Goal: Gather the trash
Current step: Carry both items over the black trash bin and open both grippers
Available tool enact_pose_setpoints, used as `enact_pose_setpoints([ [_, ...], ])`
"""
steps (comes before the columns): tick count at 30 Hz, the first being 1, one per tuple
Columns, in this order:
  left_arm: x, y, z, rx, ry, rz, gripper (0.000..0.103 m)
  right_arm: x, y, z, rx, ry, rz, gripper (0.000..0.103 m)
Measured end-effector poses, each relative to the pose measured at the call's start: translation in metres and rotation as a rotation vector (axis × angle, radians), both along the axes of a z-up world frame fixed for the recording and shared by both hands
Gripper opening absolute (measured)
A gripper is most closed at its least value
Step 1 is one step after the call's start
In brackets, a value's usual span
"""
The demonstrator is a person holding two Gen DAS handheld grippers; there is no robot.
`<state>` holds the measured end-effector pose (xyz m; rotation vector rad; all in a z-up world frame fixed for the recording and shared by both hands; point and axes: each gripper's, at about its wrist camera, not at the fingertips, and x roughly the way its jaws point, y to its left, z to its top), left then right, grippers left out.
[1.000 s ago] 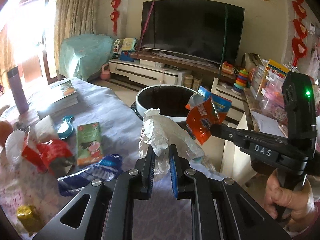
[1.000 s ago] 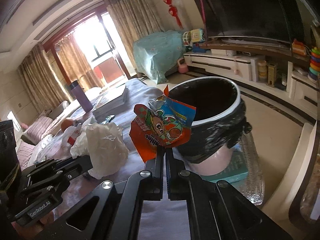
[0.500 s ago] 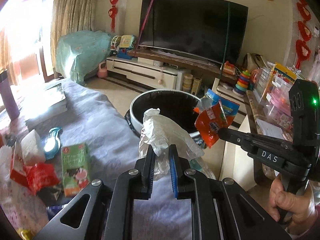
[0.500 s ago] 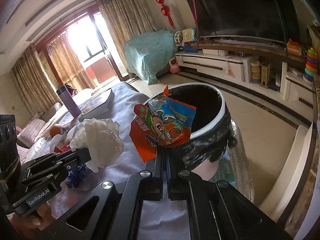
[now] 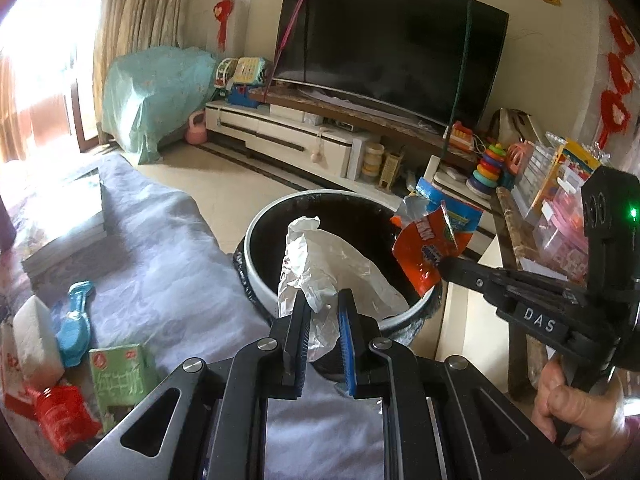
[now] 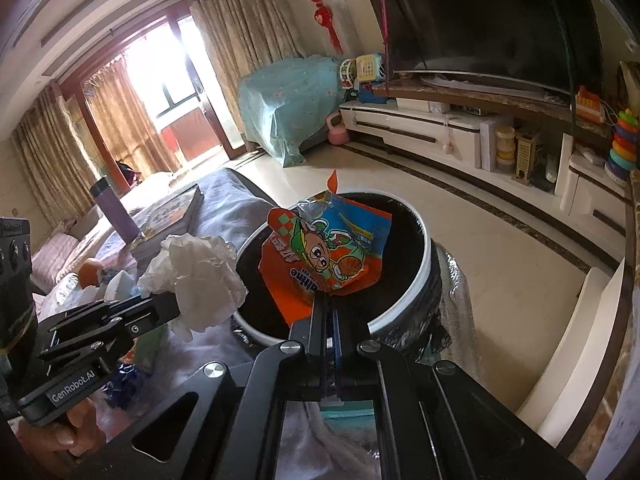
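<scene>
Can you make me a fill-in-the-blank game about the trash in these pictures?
1. The left hand-held gripper holds a crumpled white ____.
2. The right hand-held gripper pinches an orange snack ____.
3. Both pieces hang over the open trash ____.
4. On the table lies a green ____.

Missing words: plastic bag; wrapper; bin; carton.

A dark television (image 5: 384,48) fills the upper middle of the frame above a white cabinet (image 5: 288,136). A teal-draped shape (image 5: 152,88) sits at left, a ring-stacking toy (image 5: 490,168) at right.

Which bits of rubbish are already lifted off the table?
Two: the crumpled white tissue in the left gripper and the orange snack wrapper in the right gripper.
</scene>
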<state>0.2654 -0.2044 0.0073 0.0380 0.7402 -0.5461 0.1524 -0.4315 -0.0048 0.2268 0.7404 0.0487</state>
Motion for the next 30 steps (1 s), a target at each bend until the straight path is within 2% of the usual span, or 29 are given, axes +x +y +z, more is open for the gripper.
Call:
enact_pose_setpoints([
  [18, 0.048, -0.033, -0.013, 0.043, 0.022, -0.009, 0.014, 0.037, -0.014, -0.009, -0.040, 0.066, 0.013, 0.003],
  [22, 0.054, -0.036, -0.015, 0.050, 0.037, -0.009, 0.027, 0.044, -0.013, -0.009, -0.049, 0.079, 0.020, 0.008],
  [23, 0.054, -0.036, -0.015, 0.050, 0.039, -0.006, 0.034, 0.045, -0.013, -0.010, -0.051, 0.084, 0.018, 0.011],
  [25, 0.051, -0.032, -0.014, 0.049, 0.036, 0.004, 0.049, 0.044, -0.014, -0.009, -0.044, 0.081, 0.013, 0.026],
  [26, 0.047, -0.029, -0.013, 0.045, 0.028, 0.011, 0.052, 0.042, -0.014, -0.009, -0.038, 0.074, 0.011, 0.039],
  [28, 0.039, -0.023, -0.011, 0.039, 0.018, 0.021, 0.054, 0.035, -0.014, -0.008, -0.028, 0.059, 0.004, 0.047],
  [30, 0.029, -0.015, -0.009, 0.025, 0.016, 0.037, 0.059, 0.029, -0.014, -0.006, -0.009, 0.046, -0.009, 0.063],
])
